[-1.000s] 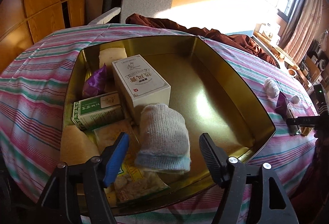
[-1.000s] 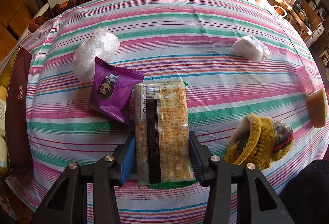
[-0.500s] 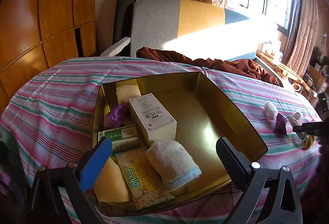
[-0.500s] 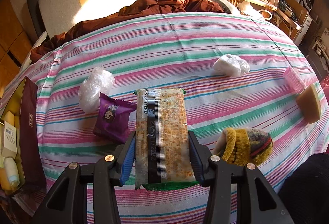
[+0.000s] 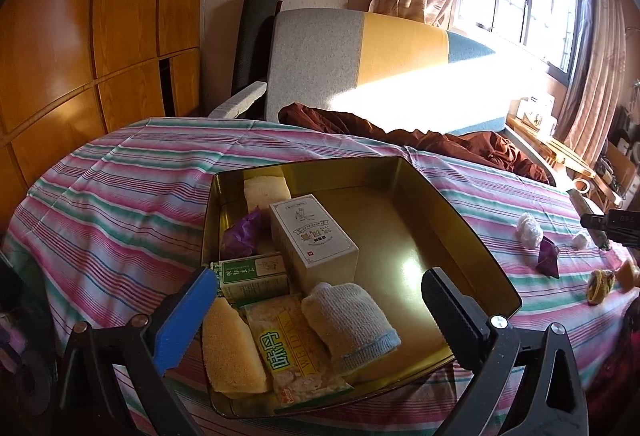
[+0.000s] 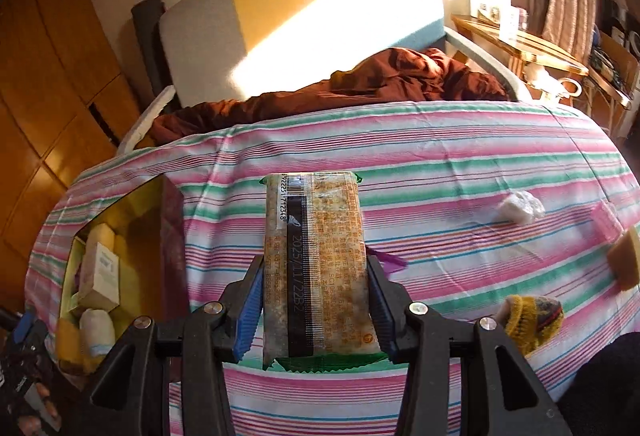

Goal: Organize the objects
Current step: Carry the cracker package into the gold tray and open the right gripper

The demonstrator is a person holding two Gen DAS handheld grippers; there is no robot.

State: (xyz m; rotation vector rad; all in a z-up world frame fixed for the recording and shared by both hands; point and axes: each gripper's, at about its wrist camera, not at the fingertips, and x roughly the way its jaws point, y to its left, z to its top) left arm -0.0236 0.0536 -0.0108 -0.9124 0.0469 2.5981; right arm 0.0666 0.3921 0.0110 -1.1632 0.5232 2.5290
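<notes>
A gold tin point(image 5: 472, 236) sits on the striped tablecloth. It holds a white box point(image 5: 312, 240), a green box point(image 5: 252, 276), a yellow sponge point(image 5: 230, 352), a snack packet point(image 5: 296, 352) and a rolled pale-blue sock point(image 5: 348, 320). My left gripper point(image 5: 318, 280) hangs open above the tin's near end, with nothing between its pads. My right gripper point(image 6: 315, 268) is shut on a long cracker packet point(image 6: 316, 220), held in the air above the cloth. The tin point(image 6: 174, 236) lies to the packet's left.
Loose on the cloth at the right are a yellow knitted sock point(image 6: 532, 320), a white plastic ball point(image 6: 520, 208), a sponge point(image 6: 624, 264) and a purple wrapper point(image 5: 548, 260). A brown blanket point(image 6: 400, 76) and a sofa lie beyond the table's far edge.
My left gripper spread wide, let go of the pale-blue sock in the tin and drew up and back. My right gripper lifted the cracker packet off the cloth.
</notes>
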